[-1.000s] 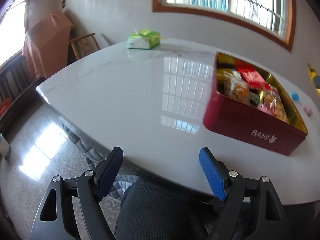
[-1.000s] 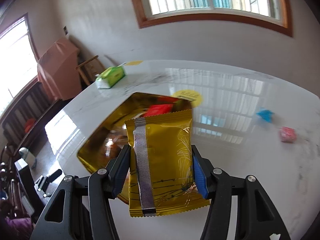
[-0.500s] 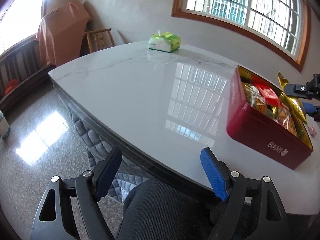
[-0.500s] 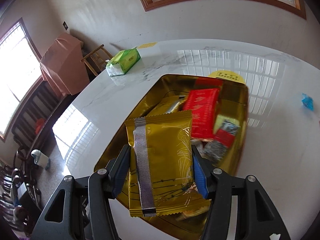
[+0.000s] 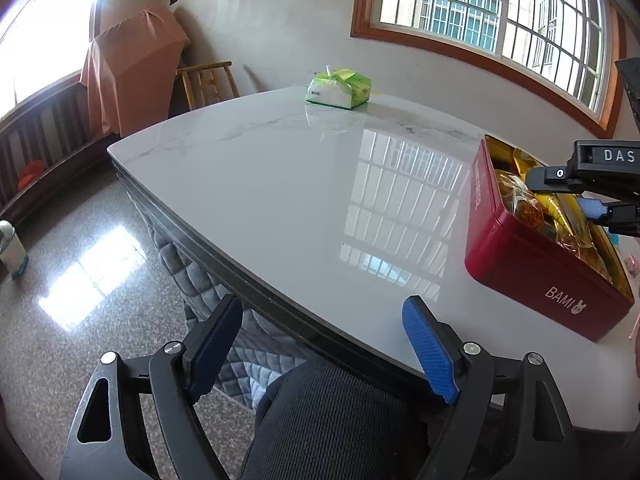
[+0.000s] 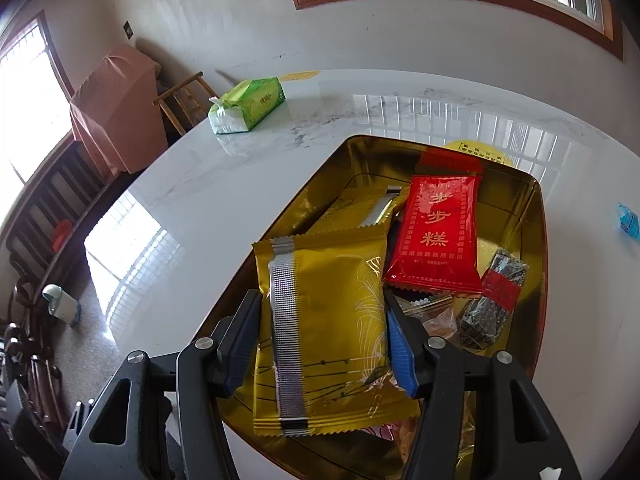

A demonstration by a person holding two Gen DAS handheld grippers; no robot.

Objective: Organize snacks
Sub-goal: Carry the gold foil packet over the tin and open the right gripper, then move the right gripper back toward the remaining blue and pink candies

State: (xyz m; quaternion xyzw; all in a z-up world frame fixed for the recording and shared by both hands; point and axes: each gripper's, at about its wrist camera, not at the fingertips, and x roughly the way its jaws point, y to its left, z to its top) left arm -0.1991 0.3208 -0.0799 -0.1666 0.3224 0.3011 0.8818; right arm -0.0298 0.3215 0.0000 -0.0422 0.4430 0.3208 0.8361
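Our right gripper (image 6: pixel 320 344) pinches the gold packet (image 6: pixel 324 332) lengthwise, directly above the red tin (image 6: pixel 538 216); our left gripper (image 5: pixel 320 348), wide and empty, hangs well left of it.

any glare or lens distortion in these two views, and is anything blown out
Left wrist view: the window mirrors brightly on the glossy table, the left-edge window is blown out, and the fisheye bows the table edge. Right wrist view: glare patches on the table, the gold snack pack is sharp, and the corners are vignetted.
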